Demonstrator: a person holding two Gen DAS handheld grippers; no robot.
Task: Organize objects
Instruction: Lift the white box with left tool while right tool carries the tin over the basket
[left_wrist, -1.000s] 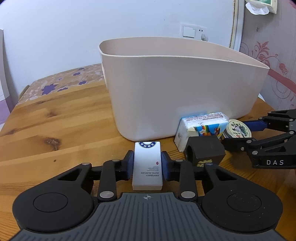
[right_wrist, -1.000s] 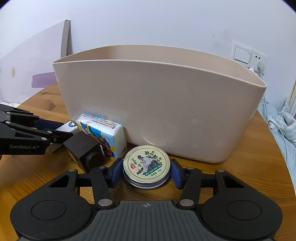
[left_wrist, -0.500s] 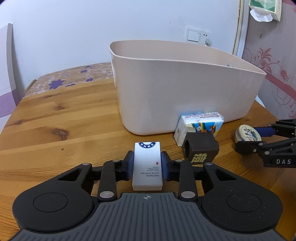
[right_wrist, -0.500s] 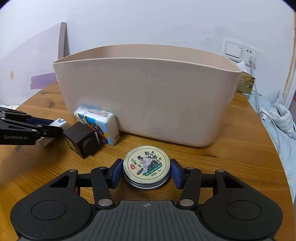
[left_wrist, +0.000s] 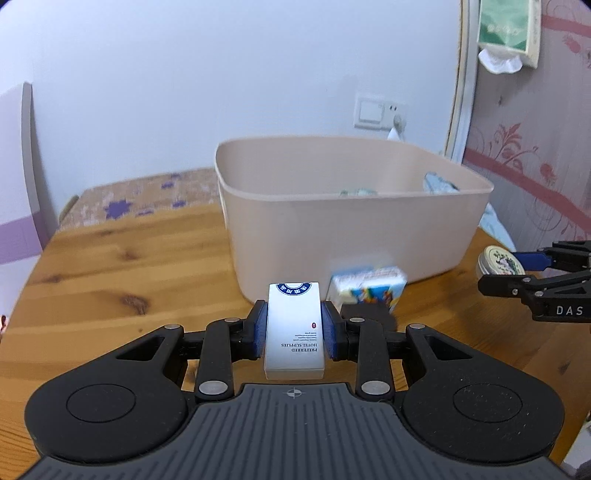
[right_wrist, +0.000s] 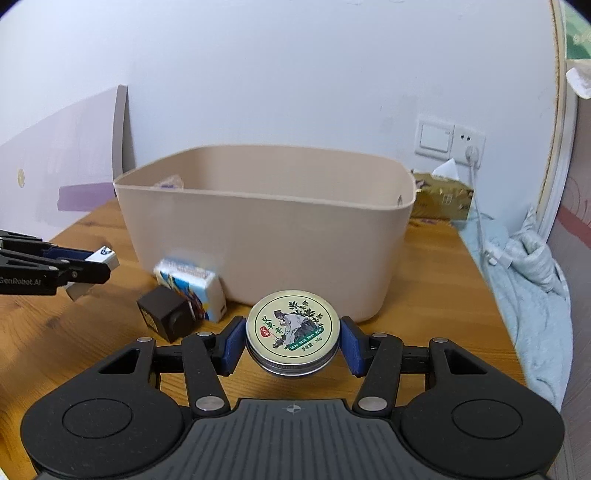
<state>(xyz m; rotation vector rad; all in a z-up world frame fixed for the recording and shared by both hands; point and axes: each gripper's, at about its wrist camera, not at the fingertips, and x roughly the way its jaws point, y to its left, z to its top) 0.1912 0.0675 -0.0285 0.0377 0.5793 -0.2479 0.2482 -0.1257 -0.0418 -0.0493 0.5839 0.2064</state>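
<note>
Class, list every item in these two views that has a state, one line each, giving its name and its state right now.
Left tool: shut on the white box.
White box: held off the table.
Right tool: shut on the round tin.
Round tin: lid on, lifted.
Beige bin: upright, open-topped, some items inside.
Tissue pack: resting against the bin.
Dark cube: on the table.

A white box (left_wrist: 294, 328) sat mid-frame, a round tin (right_wrist: 293, 328) likewise. The beige bin (left_wrist: 354, 236) stood centre; tissue pack (right_wrist: 192, 282) and dark cube (right_wrist: 164, 312) lay below-left.
</note>
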